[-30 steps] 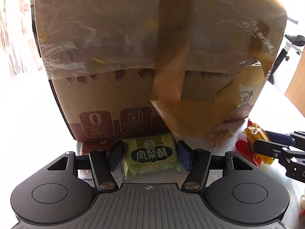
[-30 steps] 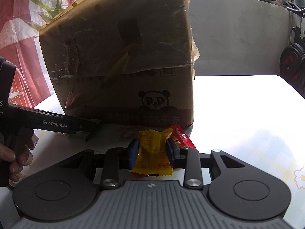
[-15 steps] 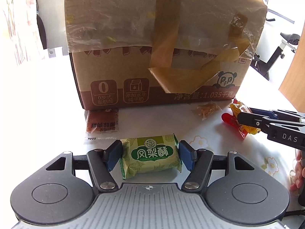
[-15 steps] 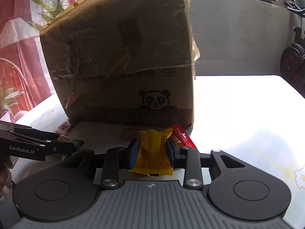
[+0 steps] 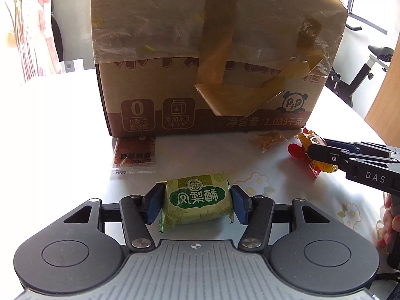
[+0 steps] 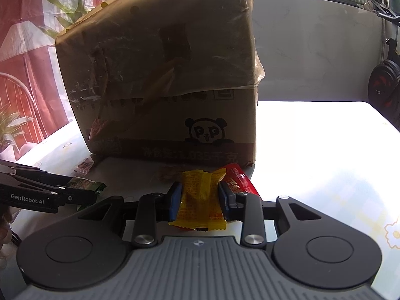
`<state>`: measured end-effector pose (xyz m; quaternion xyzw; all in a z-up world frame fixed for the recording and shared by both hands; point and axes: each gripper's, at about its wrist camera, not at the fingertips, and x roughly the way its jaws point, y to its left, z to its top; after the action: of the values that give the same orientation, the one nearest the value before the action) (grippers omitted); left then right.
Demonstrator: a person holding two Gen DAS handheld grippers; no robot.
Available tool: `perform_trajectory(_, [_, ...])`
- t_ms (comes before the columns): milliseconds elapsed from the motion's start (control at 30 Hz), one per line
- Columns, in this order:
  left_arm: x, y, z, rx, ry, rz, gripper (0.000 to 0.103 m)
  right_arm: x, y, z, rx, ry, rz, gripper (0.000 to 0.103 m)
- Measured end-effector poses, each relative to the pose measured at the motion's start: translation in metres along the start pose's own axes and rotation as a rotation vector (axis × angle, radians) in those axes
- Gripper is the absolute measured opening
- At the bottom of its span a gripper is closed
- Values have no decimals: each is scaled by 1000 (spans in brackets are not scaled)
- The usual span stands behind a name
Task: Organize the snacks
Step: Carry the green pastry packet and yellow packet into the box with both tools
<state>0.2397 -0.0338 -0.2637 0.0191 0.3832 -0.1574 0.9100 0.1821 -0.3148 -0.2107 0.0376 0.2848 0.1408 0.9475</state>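
Observation:
A green pineapple-cake packet [image 5: 196, 201] lies on the white flowered table [image 5: 50, 137]. It sits between the blue pads of my left gripper [image 5: 196, 196], whose jaws are closing and touch both ends of the wrapper. My right gripper [image 6: 200, 196] is shut on a yellow snack packet [image 6: 200, 200], with a red packet [image 6: 240, 178] just behind it. In the left wrist view the right gripper [image 5: 312, 150] comes in from the right with the yellow packet [image 5: 322, 167]. The left gripper [image 6: 82, 196] shows at the left of the right wrist view.
A tall taped cardboard box [image 5: 212, 62] stands straight ahead, close behind the snacks. A reddish-brown sachet [image 5: 135, 155] and a small clear-wrapped snack [image 5: 267, 138] lie along its front edge. A person's hand [image 5: 390, 225] holds the right gripper. An exercise bike stands beyond the table.
My left gripper drew back from the box with the green packet between its fingers. Its jaws widened a little, then narrowed onto the packet. The right gripper kept still.

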Motion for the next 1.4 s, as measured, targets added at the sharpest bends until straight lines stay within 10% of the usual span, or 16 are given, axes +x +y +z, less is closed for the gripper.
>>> perform_trajectory(467, [-54, 2, 37, 18, -163, -68, 59, -27, -11, 15, 18, -83, 45, 34])
perform_trajectory(900, [-118, -3, 149, 87, -458, -103, 60, -74, 2, 146, -64, -400, 132, 34])
perform_trajectory(1400, [-46, -11, 214, 62, -387, 5, 65, 11, 20, 192, -71, -213, 96, 48])
